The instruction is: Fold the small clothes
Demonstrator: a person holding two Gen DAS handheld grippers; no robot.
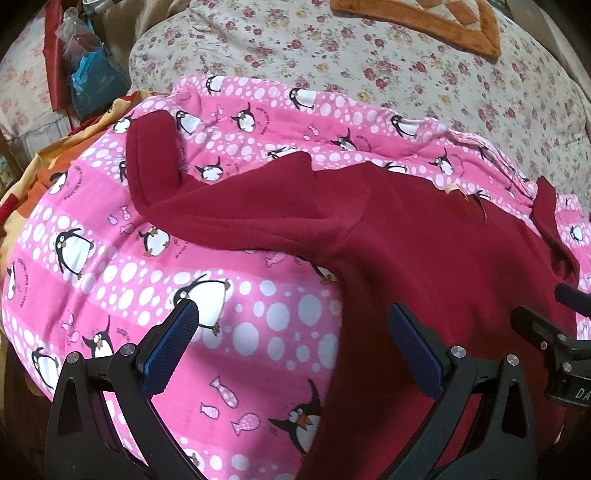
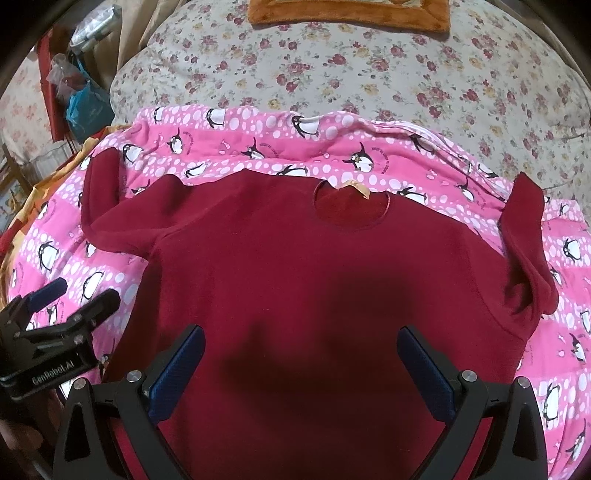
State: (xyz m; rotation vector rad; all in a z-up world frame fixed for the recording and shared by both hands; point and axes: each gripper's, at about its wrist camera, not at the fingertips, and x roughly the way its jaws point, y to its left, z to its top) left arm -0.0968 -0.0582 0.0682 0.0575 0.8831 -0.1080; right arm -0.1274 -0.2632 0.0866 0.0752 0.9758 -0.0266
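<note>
A small dark red fleece sweater (image 2: 295,258) lies spread flat on a pink penguin-print blanket (image 2: 258,147), neck opening (image 2: 351,206) at the far side, both sleeves bent outward. My right gripper (image 2: 301,339) is open and empty above the sweater's lower body. My left gripper (image 1: 291,317) is open and empty over the blanket (image 1: 129,258) at the sweater's (image 1: 424,258) left edge, near the left sleeve (image 1: 159,177). The left gripper also shows in the right wrist view (image 2: 81,291), and part of the right gripper shows at the right edge of the left wrist view.
A floral bedsheet (image 2: 369,66) lies beyond the blanket, with an orange mat (image 2: 351,14) at the far edge. Plastic bags (image 2: 81,99) hang at the far left. An orange and yellow cloth (image 1: 33,173) lies left of the blanket.
</note>
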